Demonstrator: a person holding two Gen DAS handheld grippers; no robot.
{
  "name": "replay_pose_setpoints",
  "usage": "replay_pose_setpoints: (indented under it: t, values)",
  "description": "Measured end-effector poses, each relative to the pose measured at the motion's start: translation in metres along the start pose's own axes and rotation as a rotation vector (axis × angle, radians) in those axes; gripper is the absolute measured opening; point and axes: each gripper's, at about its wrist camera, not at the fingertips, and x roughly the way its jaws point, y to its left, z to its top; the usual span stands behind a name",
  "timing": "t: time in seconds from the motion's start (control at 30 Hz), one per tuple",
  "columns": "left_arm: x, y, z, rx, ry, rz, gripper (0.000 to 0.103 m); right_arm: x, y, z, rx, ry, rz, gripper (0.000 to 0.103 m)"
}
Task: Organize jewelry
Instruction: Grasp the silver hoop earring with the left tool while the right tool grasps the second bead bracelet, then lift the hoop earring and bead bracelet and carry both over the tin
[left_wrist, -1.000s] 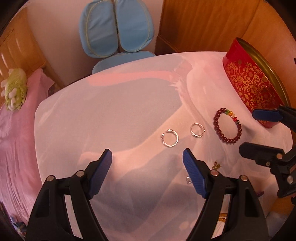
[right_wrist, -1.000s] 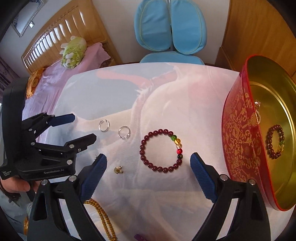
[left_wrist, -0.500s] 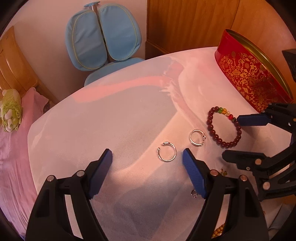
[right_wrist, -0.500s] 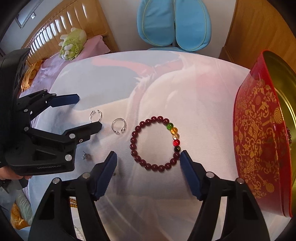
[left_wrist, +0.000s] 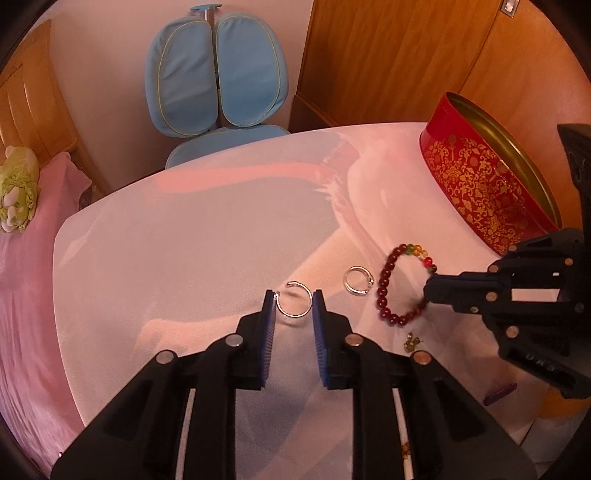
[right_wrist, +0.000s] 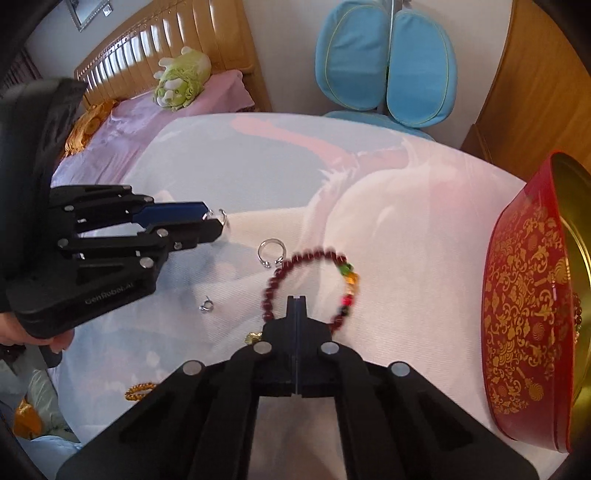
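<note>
Wood panelling and a blue chair (left_wrist: 216, 79) stand behind the counter (left_wrist: 221, 229), which is draped in a pale, pinkish-white cloth; off to the left a bed with a pink cover (right_wrist: 177, 110) carries a green plush toy (right_wrist: 181, 83).

On the cloth the left gripper (left_wrist: 294, 300) reaches toward the middle, its blue-padded jaws drawn in narrow around a thin silver hoop (left_wrist: 294, 299). The pads sit at either side of the hoop, touching or very nearly so; from the right wrist view the hoop (right_wrist: 221, 218) pokes out at the jaw tips, but I cannot tell for certain that it is pinched. Just to its right lies a silver ring (left_wrist: 357, 281), loose on the cloth.

The right gripper (right_wrist: 296, 298) has its jaws pressed fully together on the near edge of a dark red bead bracelet (right_wrist: 306, 280), whose green, amber and red beads sit on its right side. The bracelet looks blurred in that view. From the left wrist view the same bracelet (left_wrist: 391, 288) loops out from the right jaw tips.

A red tin with gold pattern (right_wrist: 524, 306) stands at the right edge of the counter, open-topped with a gold interior; some beads show inside it against the far wall. Nearer me, a tiny silver clasp (right_wrist: 207, 305), a small gold charm (left_wrist: 410, 340), a strand of amber beads (right_wrist: 138, 390) and a purple clip (left_wrist: 498, 394) lie scattered on the cloth.
</note>
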Motion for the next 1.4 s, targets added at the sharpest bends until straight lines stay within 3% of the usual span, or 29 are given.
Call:
replay_pose_setpoints:
  t: [0.4,0.7,0.93,1.13,1.2,1.27,1.33,1.4]
  values:
    - [-0.05,0.002,-0.012,-0.114,-0.079,0.019,0.02,-0.059,0.017,0.016,-0.041,-0.156,0.079,0.0]
    - [-0.08,-0.006,-0.02,-0.148,-0.105,0.064,0.02,-0.105,0.004,0.007,-0.045,-0.244,0.095,0.0]
    - [-0.085,-0.011,-0.028,-0.175,-0.111,0.067,0.02,-0.106,-0.005,-0.001,-0.052,-0.233,0.089,0.001]
    - [-0.079,-0.01,-0.041,-0.167,-0.082,0.086,0.02,-0.071,-0.005,-0.002,-0.05,-0.153,0.051,0.001]
    - [-0.077,-0.008,-0.045,-0.167,-0.078,0.085,0.02,-0.044,-0.006,0.002,-0.029,-0.058,0.045,0.008]
    - [-0.076,-0.004,-0.047,-0.176,-0.075,0.081,0.02,-0.021,-0.009,0.005,-0.013,-0.006,0.002,0.044]
    - [-0.074,-0.001,-0.048,-0.184,-0.071,0.069,0.02,-0.004,-0.011,0.008,-0.015,0.01,-0.029,0.061]
    - [-0.072,0.001,-0.049,-0.178,-0.067,0.07,0.02,0.007,-0.011,0.011,-0.021,0.013,-0.048,0.061]
